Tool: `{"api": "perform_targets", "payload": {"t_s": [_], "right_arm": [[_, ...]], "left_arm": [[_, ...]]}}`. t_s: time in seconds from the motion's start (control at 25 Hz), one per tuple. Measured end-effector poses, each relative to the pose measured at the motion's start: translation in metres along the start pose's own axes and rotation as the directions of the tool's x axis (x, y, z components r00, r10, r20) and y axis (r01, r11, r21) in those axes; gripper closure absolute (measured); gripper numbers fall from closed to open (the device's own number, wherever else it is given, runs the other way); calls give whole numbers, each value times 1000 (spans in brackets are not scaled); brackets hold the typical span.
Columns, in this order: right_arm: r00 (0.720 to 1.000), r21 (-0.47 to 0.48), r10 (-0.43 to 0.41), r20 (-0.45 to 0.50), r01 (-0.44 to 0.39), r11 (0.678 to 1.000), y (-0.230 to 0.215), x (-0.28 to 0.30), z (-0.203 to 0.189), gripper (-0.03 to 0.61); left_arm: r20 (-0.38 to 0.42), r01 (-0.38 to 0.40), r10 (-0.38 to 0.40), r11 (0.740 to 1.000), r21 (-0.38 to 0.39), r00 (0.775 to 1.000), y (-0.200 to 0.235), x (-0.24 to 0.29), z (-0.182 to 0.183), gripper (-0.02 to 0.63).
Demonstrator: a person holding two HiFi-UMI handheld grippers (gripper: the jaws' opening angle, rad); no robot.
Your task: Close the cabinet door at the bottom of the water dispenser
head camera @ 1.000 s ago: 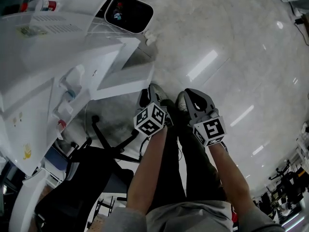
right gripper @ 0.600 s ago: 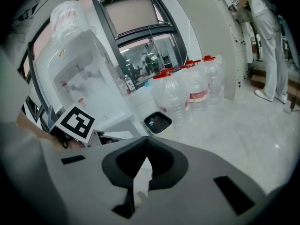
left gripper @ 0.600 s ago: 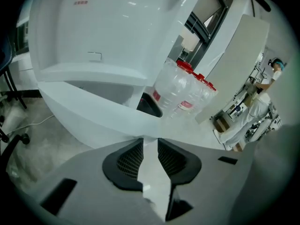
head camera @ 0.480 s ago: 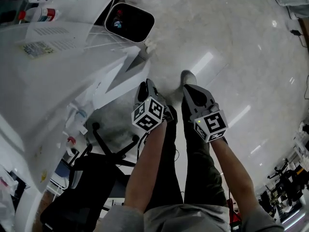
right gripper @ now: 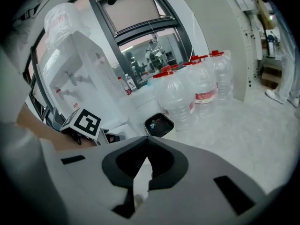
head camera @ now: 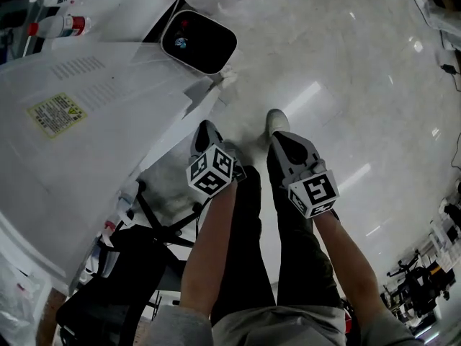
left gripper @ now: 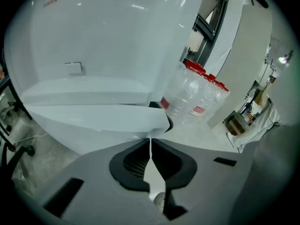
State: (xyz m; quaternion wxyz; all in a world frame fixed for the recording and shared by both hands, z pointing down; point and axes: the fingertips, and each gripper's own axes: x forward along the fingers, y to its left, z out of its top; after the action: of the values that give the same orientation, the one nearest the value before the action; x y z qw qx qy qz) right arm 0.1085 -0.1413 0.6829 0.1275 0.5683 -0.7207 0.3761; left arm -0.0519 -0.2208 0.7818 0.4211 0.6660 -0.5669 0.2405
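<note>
Ok, left gripper [left gripper: 150, 142] jaws closing, nearly together, nothing between them. Right gripper [right gripper: 148, 144] jaws together, empty. Left gripper view shows the cabinet door [left gripper: 93, 118] close up: white, swung open, edge just past the tips, at the water dispenser's [left gripper: 93, 36] foot. Right gripper view shows taps [right gripper: 70, 76]; the left doesn't.

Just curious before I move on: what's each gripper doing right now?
Left gripper: jaws closing, almost together, nothing between them.
Right gripper: shut, empty.
</note>
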Motion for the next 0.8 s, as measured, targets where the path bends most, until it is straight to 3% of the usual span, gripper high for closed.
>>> {"api": "perform_targets", "payload": {"t_s": [0.48, 0.8], "right_arm": [[998, -22, 49, -33, -50, 999, -27, 21, 22, 571], [998, -23, 61, -28, -62, 998, -37, 26, 32, 571]], "left_arm": [[72, -73, 76, 996, -48, 994, 4, 28, 37, 606], [79, -82, 86, 995, -51, 993, -3, 35, 43, 606]]}}
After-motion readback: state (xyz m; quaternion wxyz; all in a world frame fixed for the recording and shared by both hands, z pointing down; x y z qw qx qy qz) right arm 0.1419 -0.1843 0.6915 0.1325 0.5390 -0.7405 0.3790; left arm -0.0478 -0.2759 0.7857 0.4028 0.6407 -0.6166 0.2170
